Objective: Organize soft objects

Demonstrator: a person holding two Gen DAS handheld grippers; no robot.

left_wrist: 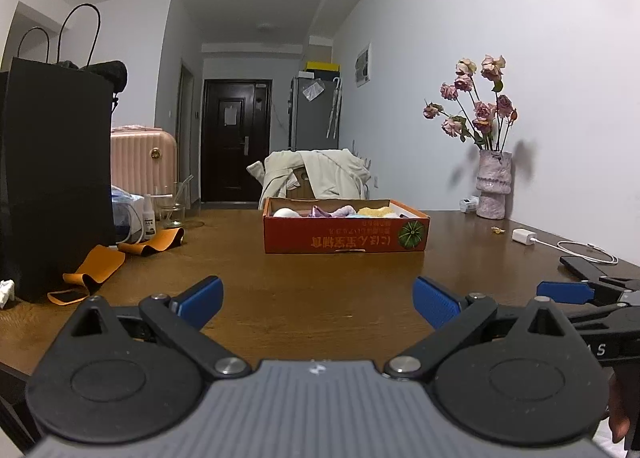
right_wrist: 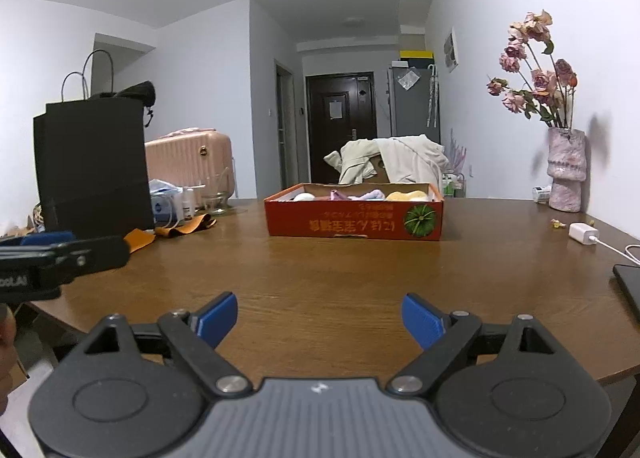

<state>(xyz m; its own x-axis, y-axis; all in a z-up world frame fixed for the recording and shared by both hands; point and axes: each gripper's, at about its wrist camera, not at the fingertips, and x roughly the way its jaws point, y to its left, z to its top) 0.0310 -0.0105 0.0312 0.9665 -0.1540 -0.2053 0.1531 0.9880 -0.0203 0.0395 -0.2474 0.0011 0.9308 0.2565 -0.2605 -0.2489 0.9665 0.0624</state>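
Left wrist: orange box (left_wrist: 346, 236) holds pastel soft objects (left_wrist: 344, 211) — both grippers' fingers (left_wrist: 434, 300) spread, empty.

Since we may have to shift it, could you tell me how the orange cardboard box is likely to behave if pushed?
The orange cardboard box is low and wide, so it should slide on the wooden table rather than tip. Its cloth-like contents look light. The thin walls may flex under pressure.

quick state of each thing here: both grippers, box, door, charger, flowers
left gripper: open, nothing between the fingers
right gripper: open, empty
orange box: open top, soft things inside
dark door: closed
white charger: cable plugged in, lying on the table
flowers: wilted, upright in the vase
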